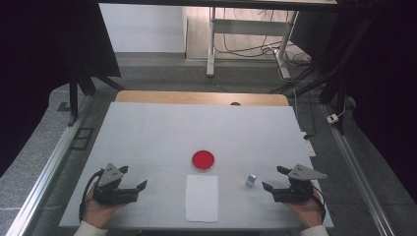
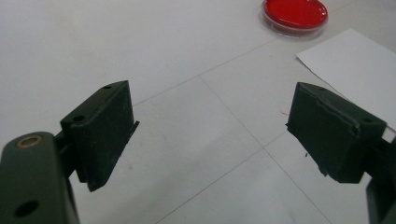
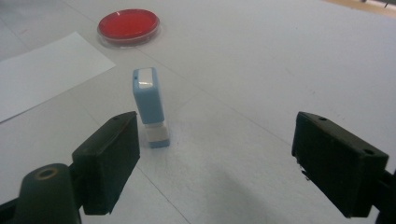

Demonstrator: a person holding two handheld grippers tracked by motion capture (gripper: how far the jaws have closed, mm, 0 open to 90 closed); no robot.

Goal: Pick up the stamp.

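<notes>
A round red dish (image 1: 203,160) (image 2: 295,15) (image 3: 129,26) sits at the middle of the white table. Just in front of it lies a white sheet of paper (image 1: 202,197) (image 2: 355,70) (image 3: 44,72). A small light-blue stamp (image 1: 251,180) (image 3: 150,106) stands upright to the right of the paper. My left gripper (image 1: 133,177) (image 2: 208,135) rests open at the near left, nothing between its jaws. My right gripper (image 1: 274,178) (image 3: 217,158) rests open at the near right, a short way from the stamp, which stands just ahead of its left jaw.
The white table (image 1: 162,132) has a wooden strip along its far edge. Metal rails (image 1: 46,167) run along both sides. A desk frame with cables (image 1: 255,44) stands on the floor beyond.
</notes>
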